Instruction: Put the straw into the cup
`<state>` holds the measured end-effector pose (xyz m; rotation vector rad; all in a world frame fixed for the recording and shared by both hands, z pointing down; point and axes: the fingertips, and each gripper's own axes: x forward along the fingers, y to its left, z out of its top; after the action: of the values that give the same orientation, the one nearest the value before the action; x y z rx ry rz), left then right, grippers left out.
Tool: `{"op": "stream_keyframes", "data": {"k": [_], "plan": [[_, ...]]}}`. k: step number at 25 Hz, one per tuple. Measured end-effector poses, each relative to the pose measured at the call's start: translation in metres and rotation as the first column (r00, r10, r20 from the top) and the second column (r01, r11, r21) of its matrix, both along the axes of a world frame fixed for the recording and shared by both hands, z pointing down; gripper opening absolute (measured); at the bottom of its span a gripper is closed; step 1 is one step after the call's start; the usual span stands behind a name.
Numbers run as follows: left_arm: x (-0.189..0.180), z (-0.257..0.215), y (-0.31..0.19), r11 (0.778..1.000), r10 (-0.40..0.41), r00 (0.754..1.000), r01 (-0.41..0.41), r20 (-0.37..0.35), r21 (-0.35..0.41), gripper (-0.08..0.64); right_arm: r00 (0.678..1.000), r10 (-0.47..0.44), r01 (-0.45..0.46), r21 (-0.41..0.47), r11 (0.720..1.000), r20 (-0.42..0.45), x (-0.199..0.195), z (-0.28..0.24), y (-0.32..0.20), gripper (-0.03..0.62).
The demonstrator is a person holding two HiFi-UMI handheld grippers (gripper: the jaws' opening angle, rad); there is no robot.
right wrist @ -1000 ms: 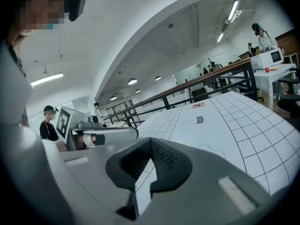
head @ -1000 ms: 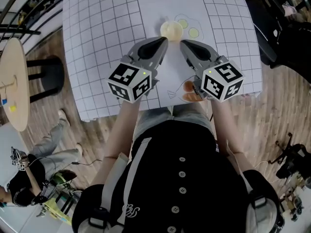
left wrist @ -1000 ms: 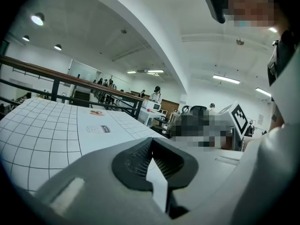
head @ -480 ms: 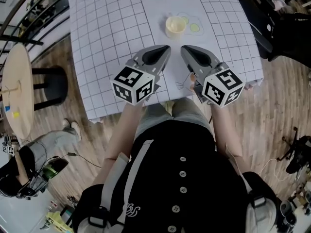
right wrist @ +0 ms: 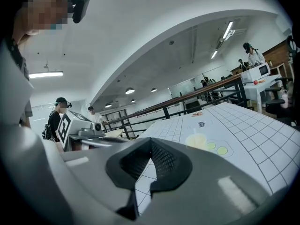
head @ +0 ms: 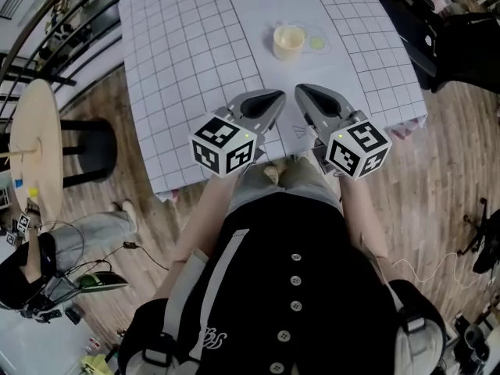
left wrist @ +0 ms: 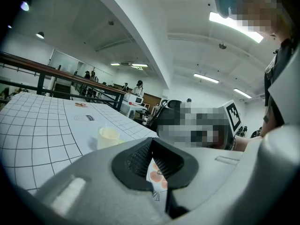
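A pale yellow cup (head: 287, 41) stands on the white grid mat (head: 187, 45), next to a green printed dot (head: 316, 43). It also shows as the cup (left wrist: 108, 137) in the left gripper view and the cup (right wrist: 197, 140) in the right gripper view. I cannot make out a straw in any view. My left gripper (head: 275, 96) and right gripper (head: 300, 91) hang side by side over the table's near part, well short of the cup. Both are shut and hold nothing. Between the left gripper (left wrist: 151, 143) jaws only an orange print on the mat shows; the right gripper (right wrist: 151, 142) shows grid lines.
The table's near edge (head: 234, 180) is just under the grippers' marker cubes. A round wooden side table (head: 35, 143) and a black stool (head: 86, 143) stand at the left. A black chair (head: 461, 30) is at the far right. A person crouches at the lower left.
Both grippers have drawn back from the cup toward the table's near edge, still shut. The gap between their tips and the cup has grown.
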<state>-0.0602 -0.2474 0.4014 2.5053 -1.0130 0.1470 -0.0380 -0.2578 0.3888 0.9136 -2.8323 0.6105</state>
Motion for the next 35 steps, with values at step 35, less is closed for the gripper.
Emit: {"op": "stream_keyframes", "data": {"k": [35], "plan": [[-0.006,-0.006,0.049,0.999,0.040,0.994,-0.040,-0.102,0.005,-0.002,0.996,0.033,-0.032,0.012,0.999,-0.088,-0.008,0.005,0.057,-0.002]]}}
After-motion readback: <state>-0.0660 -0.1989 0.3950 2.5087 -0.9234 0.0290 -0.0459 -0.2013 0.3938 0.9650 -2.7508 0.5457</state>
